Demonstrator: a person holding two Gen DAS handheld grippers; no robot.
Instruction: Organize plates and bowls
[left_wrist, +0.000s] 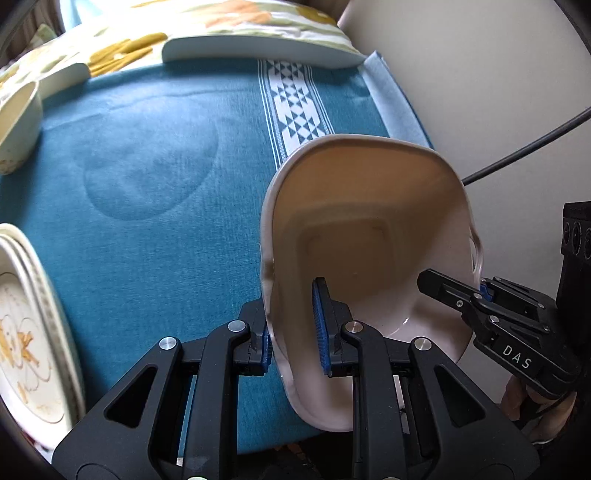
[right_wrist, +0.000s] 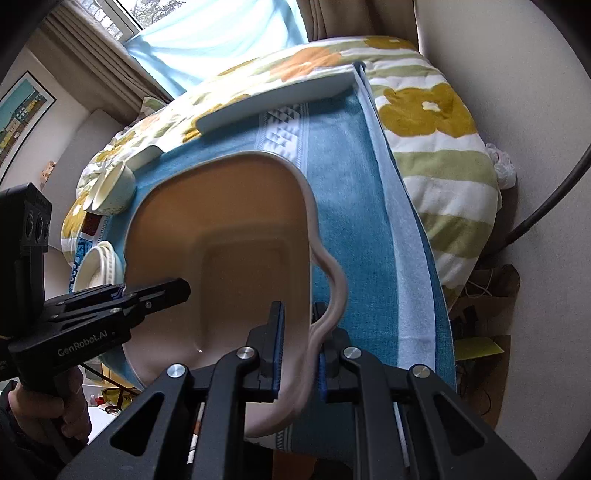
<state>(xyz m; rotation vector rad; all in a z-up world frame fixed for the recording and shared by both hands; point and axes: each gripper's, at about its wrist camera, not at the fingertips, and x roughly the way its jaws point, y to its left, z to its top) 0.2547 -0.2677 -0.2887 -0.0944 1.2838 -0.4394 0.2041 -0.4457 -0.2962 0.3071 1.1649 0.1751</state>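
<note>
Left hand-held gripper (left_wrist: 293, 325) and right hand-held gripper (right_wrist: 299, 347) each clamp opposite rims of the pale pink squarish ceramic dish (left_wrist: 369, 236), held tilted above the teal woven cloth (left_wrist: 147, 184). Keep both grips level; lower evenly; likely aim near the cream floral plate stack (left_wrist: 26, 332).

Your left gripper (left_wrist: 295, 325) is matte black, angular, with triangular cut-outs in its finger arms and four round silver pivot pins across the linkage. Your fingers (left_wrist: 320, 328) carry blue ribbed pads. Your right gripper (right_wrist: 299, 347) is the same build: black arms, silver pins, blue pads. Seen from the left wrist view, its side reads "DAS" in white, small screws along the body. Seen from the right wrist view, your left unit's side reads "GenRobot.AI", with a black boxy block above showing round sockets. Your hand (right_wrist: 70, 410) wraps a black pistol handle; dark sleeve at the wrist. A thin black cable trails below.
</note>
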